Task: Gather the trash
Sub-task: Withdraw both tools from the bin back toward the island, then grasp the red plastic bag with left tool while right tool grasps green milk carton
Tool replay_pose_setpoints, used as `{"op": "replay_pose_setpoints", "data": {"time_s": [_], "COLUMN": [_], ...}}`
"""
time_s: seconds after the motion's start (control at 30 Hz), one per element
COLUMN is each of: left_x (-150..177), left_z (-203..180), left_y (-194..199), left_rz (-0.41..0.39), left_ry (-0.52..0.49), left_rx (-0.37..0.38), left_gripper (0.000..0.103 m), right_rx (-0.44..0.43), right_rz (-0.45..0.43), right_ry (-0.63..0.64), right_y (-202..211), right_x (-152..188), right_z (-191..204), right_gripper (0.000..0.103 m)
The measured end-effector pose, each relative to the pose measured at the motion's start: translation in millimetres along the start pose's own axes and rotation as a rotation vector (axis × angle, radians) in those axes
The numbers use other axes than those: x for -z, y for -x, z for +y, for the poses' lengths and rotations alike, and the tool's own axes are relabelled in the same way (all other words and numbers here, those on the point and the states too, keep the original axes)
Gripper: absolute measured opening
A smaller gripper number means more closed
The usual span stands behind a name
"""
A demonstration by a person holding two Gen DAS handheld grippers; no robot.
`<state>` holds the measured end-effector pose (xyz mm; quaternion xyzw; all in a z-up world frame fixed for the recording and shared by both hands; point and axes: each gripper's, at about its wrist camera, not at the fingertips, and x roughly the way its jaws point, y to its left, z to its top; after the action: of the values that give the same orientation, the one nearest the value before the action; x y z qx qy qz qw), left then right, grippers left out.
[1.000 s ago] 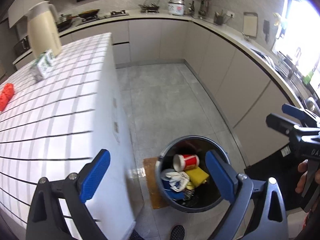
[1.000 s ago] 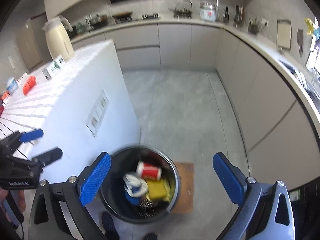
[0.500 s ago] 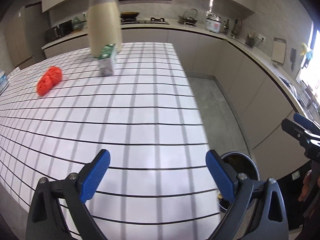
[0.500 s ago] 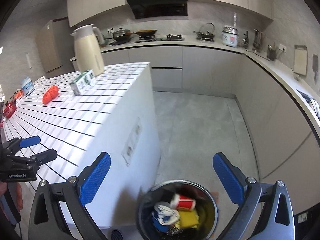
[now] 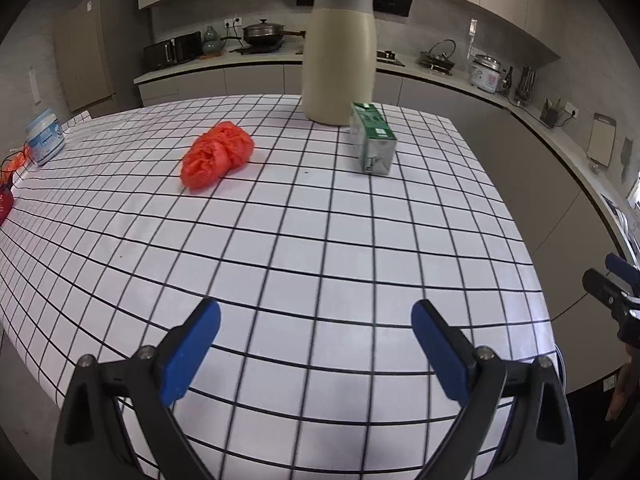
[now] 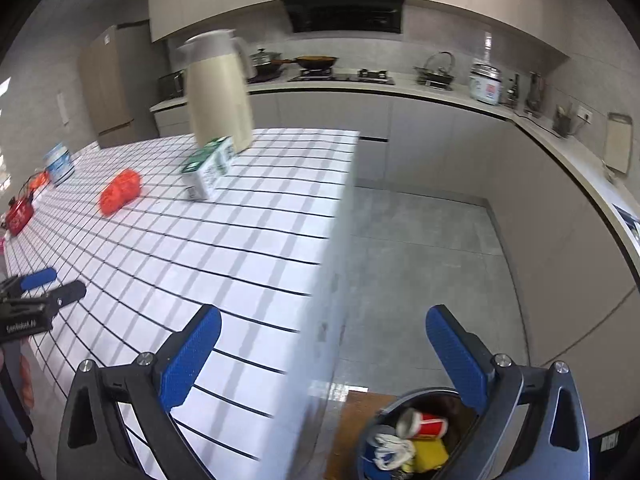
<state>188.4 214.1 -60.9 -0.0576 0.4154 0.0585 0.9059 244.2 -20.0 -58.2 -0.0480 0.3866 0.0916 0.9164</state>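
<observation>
A crumpled red plastic bag [image 5: 217,153] and a green-and-white carton [image 5: 373,142] lie on the white grid-tiled counter [image 5: 304,264]; both also show in the right wrist view, the bag [image 6: 120,190] and the carton [image 6: 208,168]. My left gripper [image 5: 316,344] is open and empty over the counter's near part. My right gripper [image 6: 324,356] is open and empty, over the counter's edge and the floor. The dark trash bin [image 6: 416,440] below holds a red cup [image 6: 424,424], yellow and white trash.
A tall cream thermos jug [image 5: 340,52] stands behind the carton. A white-blue tub [image 5: 45,136] and red items [image 6: 18,216] sit at the counter's far left. A brown mat [image 6: 352,420] lies by the bin. Cabinets line the back and right.
Both grippers have risen and swung left, from over the trash bin toward the counter. The bag and carton now lie ahead of the left gripper. Both stay open.
</observation>
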Motion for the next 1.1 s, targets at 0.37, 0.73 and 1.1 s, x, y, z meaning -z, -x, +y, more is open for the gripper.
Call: {"op": "replay_pose_setpoints", "data": {"time_s": [0.37, 0.73, 1.1], "left_x": [-9, -30, -72], "left_z": [70, 113, 129], "left_y": [-5, -18, -68], "left_rz": [-0.003, -0.022, -0.006], "left_ry": [0.052, 0.079, 0.068], "left_rx": [-0.011, -0.016, -0.012], "left_gripper": [0.097, 0.097, 0.095], "right_rx": [-0.063, -0.082, -0.097], "right_rz": [0.015, 0.0, 0.014], "right_ry": [0.058, 0.121, 0.118], "right_y": [-35, -63, -119], "right_x": [-24, -60, -99], "right_z": [97, 149, 169], "right_gripper": [0.103, 0.103, 0.103]}}
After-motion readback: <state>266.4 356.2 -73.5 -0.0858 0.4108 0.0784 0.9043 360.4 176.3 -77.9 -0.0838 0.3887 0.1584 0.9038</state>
